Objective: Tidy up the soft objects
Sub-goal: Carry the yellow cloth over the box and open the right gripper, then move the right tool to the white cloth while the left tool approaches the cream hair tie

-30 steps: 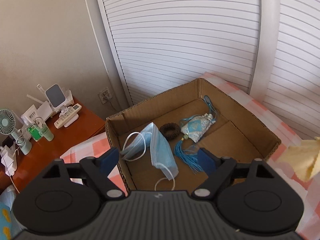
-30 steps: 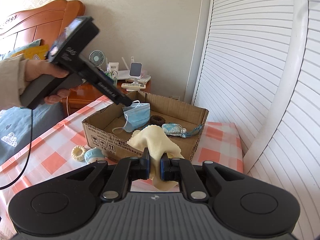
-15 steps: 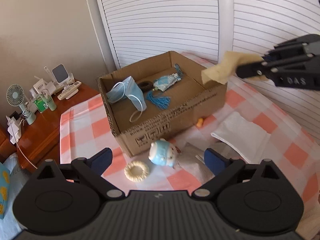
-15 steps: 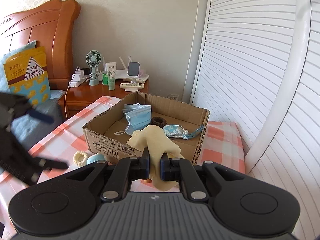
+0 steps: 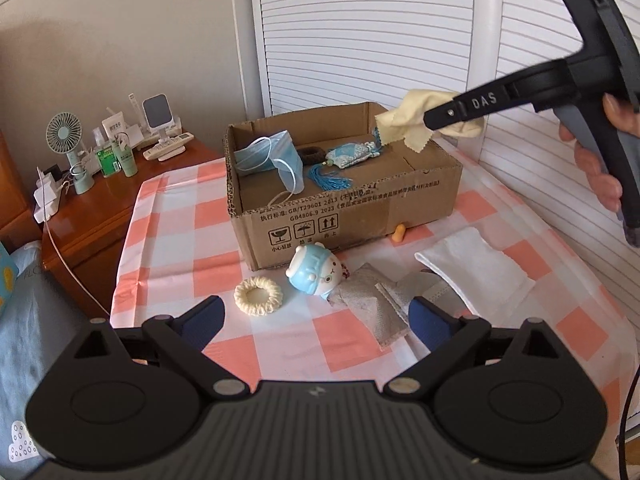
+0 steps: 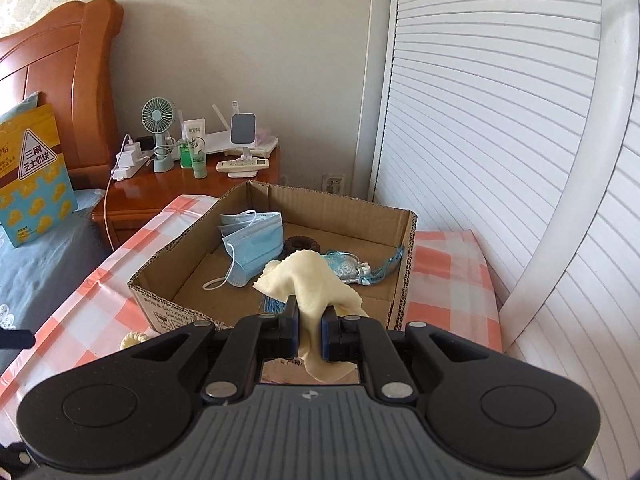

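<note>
My right gripper (image 6: 309, 322) is shut on a pale yellow cloth (image 6: 310, 288) and holds it over the near right corner of the open cardboard box (image 6: 172, 312). The cloth (image 5: 416, 114) and box (image 5: 360, 216) also show in the left wrist view. In the box lie a blue face mask (image 5: 276, 160), a dark hair tie (image 5: 312, 155) and a blue tasselled sachet (image 5: 348, 158). My left gripper (image 5: 316, 320) is open and empty above the checked tablecloth, near a cream ring (image 5: 258, 298), a blue plush head (image 5: 316, 274), a grey pouch (image 5: 372, 306) and a white folded cloth (image 5: 476, 270).
A small orange item (image 5: 399, 234) lies by the box front. A wooden nightstand (image 6: 180, 188) with a fan, bottles and remote stands at the left. White slatted doors (image 6: 500, 120) rise behind and to the right. A bed with a yellow bag (image 6: 32, 168) is at far left.
My left gripper has pulled back from over the box to low above the tablecloth. My right gripper has carried the yellow cloth forward, over the box's edge.
</note>
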`<action>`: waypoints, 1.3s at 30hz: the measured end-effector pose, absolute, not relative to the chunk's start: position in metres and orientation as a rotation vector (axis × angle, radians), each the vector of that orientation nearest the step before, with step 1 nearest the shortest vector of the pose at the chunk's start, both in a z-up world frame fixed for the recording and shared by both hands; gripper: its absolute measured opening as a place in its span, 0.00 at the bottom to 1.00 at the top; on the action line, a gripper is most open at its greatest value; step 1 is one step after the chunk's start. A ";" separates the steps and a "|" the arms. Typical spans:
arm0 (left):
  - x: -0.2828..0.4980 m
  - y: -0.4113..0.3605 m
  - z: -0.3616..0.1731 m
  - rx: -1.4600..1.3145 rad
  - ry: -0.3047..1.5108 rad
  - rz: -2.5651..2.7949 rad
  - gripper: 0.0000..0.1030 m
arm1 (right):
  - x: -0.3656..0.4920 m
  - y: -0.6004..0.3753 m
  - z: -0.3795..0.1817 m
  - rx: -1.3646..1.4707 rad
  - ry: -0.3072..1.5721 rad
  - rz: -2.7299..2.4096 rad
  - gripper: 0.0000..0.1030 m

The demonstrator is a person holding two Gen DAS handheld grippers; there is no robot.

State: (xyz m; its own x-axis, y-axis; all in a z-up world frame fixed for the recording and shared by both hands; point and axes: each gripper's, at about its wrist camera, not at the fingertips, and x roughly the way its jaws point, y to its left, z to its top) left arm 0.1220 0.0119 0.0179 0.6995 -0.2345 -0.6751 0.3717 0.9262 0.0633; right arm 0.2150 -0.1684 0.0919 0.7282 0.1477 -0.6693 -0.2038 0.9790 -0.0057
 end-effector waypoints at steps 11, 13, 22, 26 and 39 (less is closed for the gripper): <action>0.117 0.012 0.009 0.178 0.743 -0.359 0.95 | 0.273 -0.157 0.081 -0.086 0.796 0.088 0.62; 0.117 0.014 0.008 0.183 0.748 -0.350 0.95 | 0.272 -0.157 0.078 -0.078 0.787 0.066 0.87; 0.118 0.025 0.009 0.174 0.754 -0.325 0.95 | 0.244 -0.166 0.072 -0.039 0.792 0.072 1.00; 0.115 0.026 0.009 0.170 0.752 -0.329 0.95 | 0.226 -0.170 0.063 -0.044 0.803 0.060 1.00; 0.111 0.026 0.004 0.190 0.771 -0.316 0.96 | 0.155 -0.168 0.004 -0.031 0.904 0.044 1.00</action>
